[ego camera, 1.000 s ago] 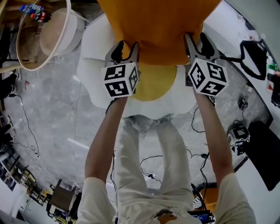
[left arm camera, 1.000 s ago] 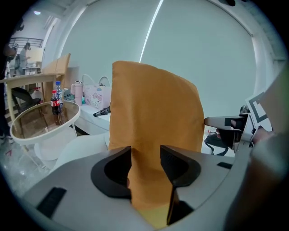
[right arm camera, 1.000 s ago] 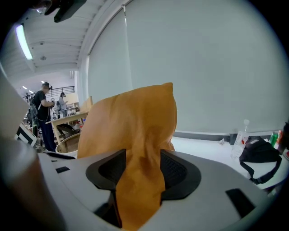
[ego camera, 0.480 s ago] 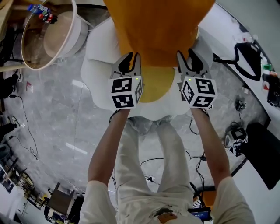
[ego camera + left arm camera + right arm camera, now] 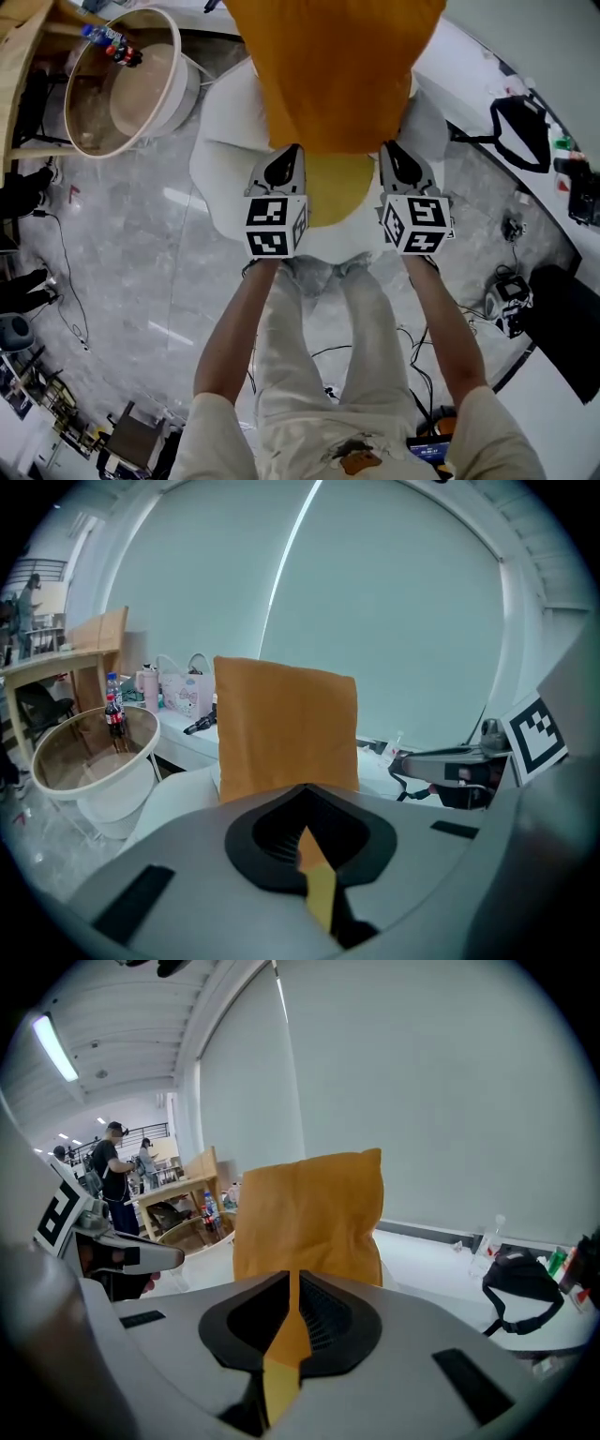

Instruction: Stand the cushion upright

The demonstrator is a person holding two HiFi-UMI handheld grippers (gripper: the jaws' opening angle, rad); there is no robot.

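Observation:
An orange cushion (image 5: pixel 333 75) stands upright on a white armchair (image 5: pixel 225 141), leaning toward the backrest, with a yellow seat pad (image 5: pixel 336 187) showing under its lower edge. Both gripper views show the orange cushion (image 5: pixel 286 728) (image 5: pixel 314 1218) upright just ahead of the jaws. My left gripper (image 5: pixel 284 155) sits off the cushion's lower left corner and my right gripper (image 5: pixel 398 155) off its lower right corner. Both pairs of jaws have just been closing, down to a thin slit with nothing pinched between them.
A round basket-like side table (image 5: pixel 122 84) holding bottles stands to the left of the armchair. A black bag (image 5: pixel 520 127) lies on a white counter at the right. Cables and small devices (image 5: pixel 511 300) lie on the grey floor. People (image 5: pixel 112 1171) stand far off.
Both grippers have come off the cushion's lower corners, drawn back toward me and closer together, and their jaws have closed. The cushion stays standing.

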